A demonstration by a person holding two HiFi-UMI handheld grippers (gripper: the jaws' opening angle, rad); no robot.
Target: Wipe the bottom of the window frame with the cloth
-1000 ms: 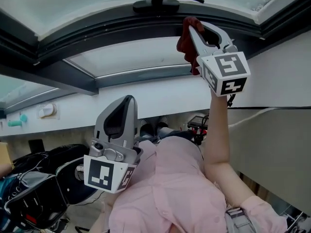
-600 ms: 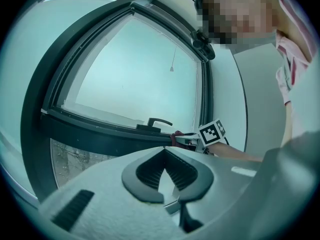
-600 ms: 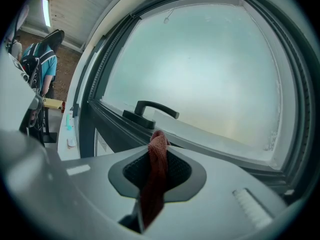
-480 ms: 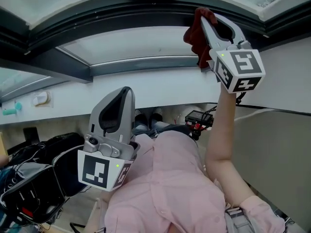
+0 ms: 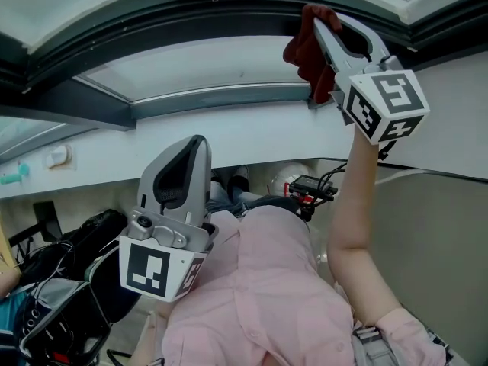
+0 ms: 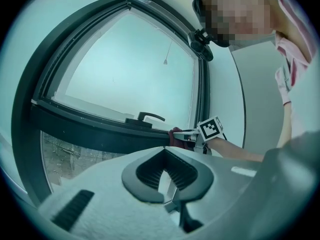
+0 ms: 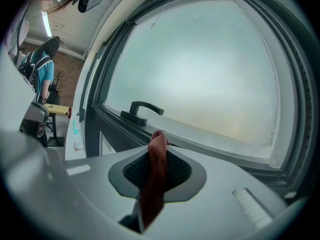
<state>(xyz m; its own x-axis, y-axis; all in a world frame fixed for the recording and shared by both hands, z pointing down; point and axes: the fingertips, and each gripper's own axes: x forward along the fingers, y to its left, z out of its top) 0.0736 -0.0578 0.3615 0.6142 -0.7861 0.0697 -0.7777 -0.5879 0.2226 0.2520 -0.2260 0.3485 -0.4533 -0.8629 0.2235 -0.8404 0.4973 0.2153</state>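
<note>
Two tools split the work. In the upper right of the head view, the right tool (image 5: 324, 29) is clenched on the red cloth (image 5: 303, 52), holding it against the dark window frame (image 5: 175, 21) for wiping. The left tool (image 5: 191, 155), closed on nothing, hangs low and clear.

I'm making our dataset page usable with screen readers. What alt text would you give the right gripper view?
The right gripper, its jaws shut on a dark red cloth, points at the bottom of a dark window frame. A black handle sits on the frame to the left, with a frosted pane above.
</note>
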